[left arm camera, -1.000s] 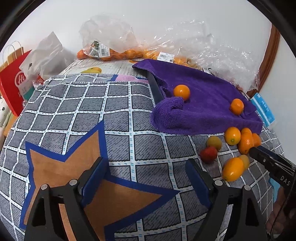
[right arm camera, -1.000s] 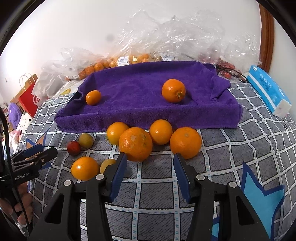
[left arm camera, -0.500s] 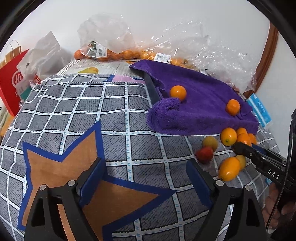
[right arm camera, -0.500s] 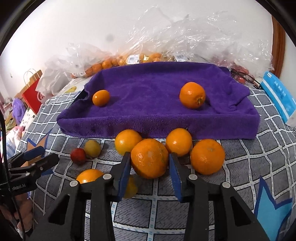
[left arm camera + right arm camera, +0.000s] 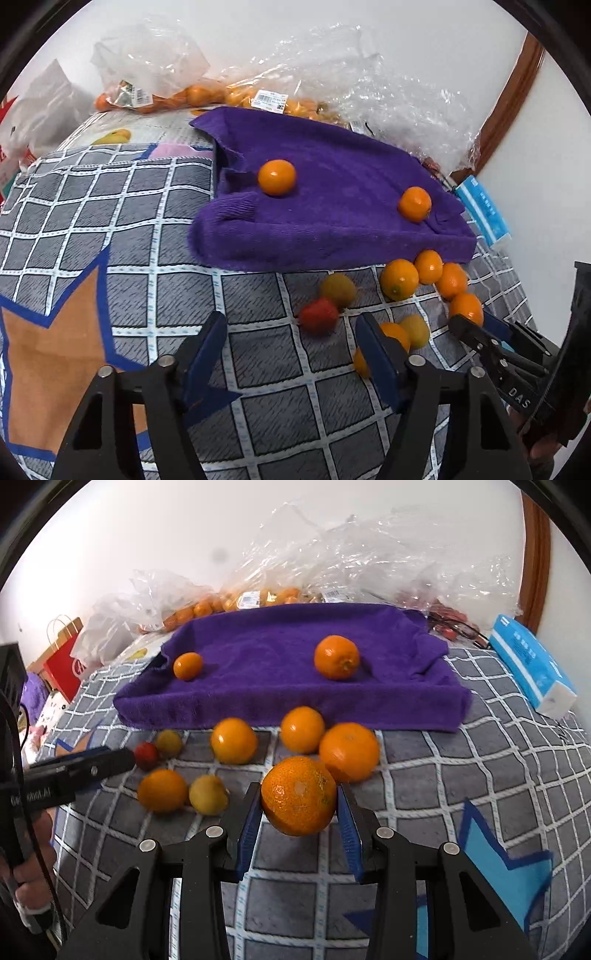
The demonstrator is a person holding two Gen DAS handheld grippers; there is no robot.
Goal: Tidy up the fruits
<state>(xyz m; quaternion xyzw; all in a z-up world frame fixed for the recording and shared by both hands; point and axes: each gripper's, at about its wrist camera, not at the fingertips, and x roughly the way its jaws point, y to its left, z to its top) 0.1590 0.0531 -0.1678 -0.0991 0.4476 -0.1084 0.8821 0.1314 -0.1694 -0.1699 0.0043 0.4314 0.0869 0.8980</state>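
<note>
My right gripper (image 5: 300,802) is shut on a large orange (image 5: 298,795) and holds it just above the checked cloth. A purple towel-lined tray (image 5: 288,705) behind it holds a small orange (image 5: 187,665) and a bigger orange (image 5: 336,657). Several oranges (image 5: 233,740), yellow fruits (image 5: 208,794) and a red fruit (image 5: 146,755) lie in front of the tray. My left gripper (image 5: 291,334) is open and empty, low over the cloth, just short of the red fruit (image 5: 318,316). One of its fingers hides part of an orange (image 5: 391,334).
Clear plastic bags of oranges (image 5: 258,596) lie behind the tray by the wall. A blue tissue pack (image 5: 532,668) lies at the right. A red paper bag (image 5: 61,661) stands at the left edge. The checked cloth (image 5: 110,206) covers the surface.
My right gripper closed on the large orange and lifted it slightly. My left gripper moved right, toward the red and yellow fruits, and narrowed somewhat.
</note>
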